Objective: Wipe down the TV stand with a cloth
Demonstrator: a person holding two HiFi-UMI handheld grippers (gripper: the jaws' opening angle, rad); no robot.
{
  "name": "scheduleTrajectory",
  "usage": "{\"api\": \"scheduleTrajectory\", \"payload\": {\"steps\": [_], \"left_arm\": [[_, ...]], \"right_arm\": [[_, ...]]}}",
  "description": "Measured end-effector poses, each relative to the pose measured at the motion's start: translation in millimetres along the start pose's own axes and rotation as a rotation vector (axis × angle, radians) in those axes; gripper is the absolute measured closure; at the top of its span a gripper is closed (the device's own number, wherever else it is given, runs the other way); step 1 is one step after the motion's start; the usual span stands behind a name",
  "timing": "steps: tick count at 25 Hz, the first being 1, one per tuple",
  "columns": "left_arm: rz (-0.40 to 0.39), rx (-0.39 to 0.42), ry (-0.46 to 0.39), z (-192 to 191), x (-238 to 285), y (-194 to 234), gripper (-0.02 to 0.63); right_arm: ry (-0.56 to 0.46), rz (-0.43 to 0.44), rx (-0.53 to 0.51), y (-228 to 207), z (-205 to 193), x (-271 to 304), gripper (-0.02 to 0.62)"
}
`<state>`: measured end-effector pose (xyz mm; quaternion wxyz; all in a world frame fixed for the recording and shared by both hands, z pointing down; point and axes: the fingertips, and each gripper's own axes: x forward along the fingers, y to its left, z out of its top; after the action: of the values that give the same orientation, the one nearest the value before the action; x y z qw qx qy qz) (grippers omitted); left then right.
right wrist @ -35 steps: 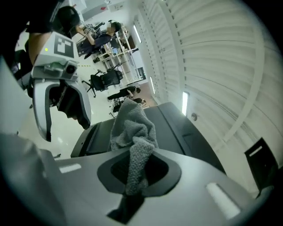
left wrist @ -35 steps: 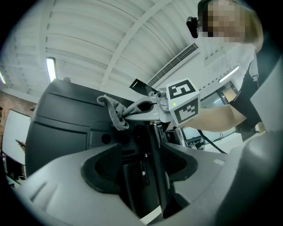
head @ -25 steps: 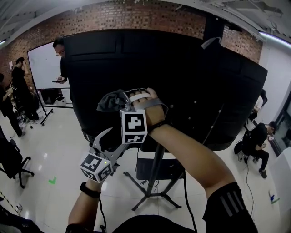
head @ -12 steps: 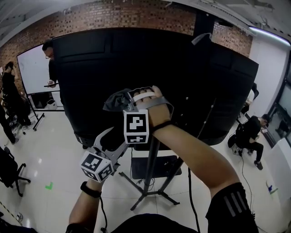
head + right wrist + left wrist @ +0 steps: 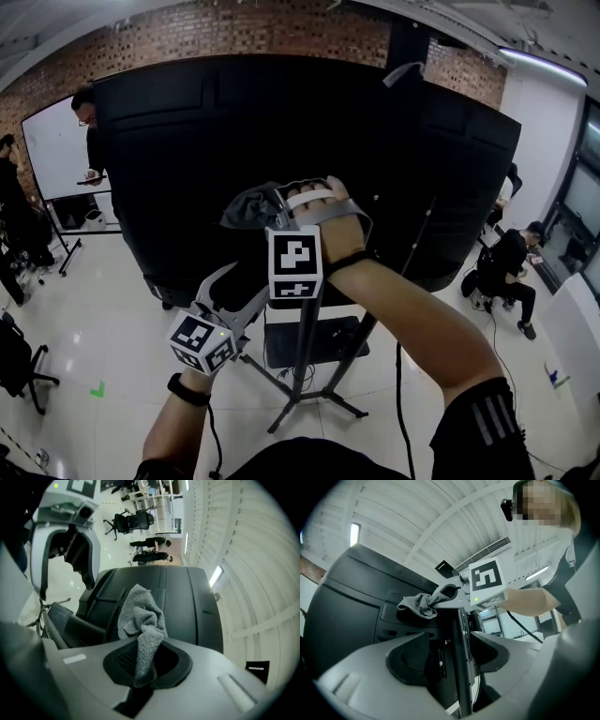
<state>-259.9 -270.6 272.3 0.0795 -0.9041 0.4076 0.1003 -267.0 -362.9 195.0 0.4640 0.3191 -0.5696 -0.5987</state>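
Right, my right hand-held gripper (image 5: 145,660) is clamped on the grey cloth (image 5: 140,616): one narrow fold is pinched between the pads, and the rest blooms out loose ahead of the jaws. From my head view that bundle sits at about 11 o'clock from the marker cube (image 5: 296,265), close against the TV's black back panel (image 5: 187,159); I can't tell whether it actually touches. My left hand-held gripper (image 5: 450,656) is lower, at 7 o'clock from the right one, jaws wide apart and holding nothing. The stand's pole (image 5: 461,667) shows through its gap, though from above the pole looks to lie beyond the jaws, off at 3 o'clock. The tripod legs (image 5: 302,401) splay over the white floor (image 5: 122,319) at 6 o'clock of the pole. On handling, I'd say the cloth is light, soft and limp, so it will drape and fold and won't push back. Any wiping pressure has to come from pressing the wad flat. A thick bunched fold deep in the pads is the hold to have, since a thin edge could drag out on the surface. The stand reads as stiff, slim metal and probably top-heavy, so I'd press gently, and mid-pole looks the place to steady it.
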Motion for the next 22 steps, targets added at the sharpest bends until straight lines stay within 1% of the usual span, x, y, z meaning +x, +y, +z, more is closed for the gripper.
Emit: {"api": "scheduleTrajectory", "payload": {"steps": [2, 4, 8, 13, 17, 22], "left_arm": [[0.011, -0.003, -0.001, -5, -5, 7, 0.31], [0.029, -0.009, 0.0, -7, -10, 14, 0.31], [0.06, -0.013, 0.007, -10, -21, 24, 0.31], [0.09, -0.015, 0.027, -14, -36, 28, 0.31], [0.117, -0.017, 0.047, -18, -41, 35, 0.31], [0.125, -0.027, 0.047, -23, -51, 40, 0.31]], "right_arm": [[-0.073, 0.01, 0.061, 1, 17, -7, 0.569], [-0.135, 0.029, 0.1, 4, 37, -10, 0.569], [-0.194, 0.062, 0.101, 17, 72, 1, 0.569], [-0.198, 0.082, 0.068, 32, 97, 27, 0.569], [-0.171, 0.098, 0.035, 43, 95, 44, 0.569], [-0.135, 0.104, -0.002, 52, 89, 41, 0.569]]}}
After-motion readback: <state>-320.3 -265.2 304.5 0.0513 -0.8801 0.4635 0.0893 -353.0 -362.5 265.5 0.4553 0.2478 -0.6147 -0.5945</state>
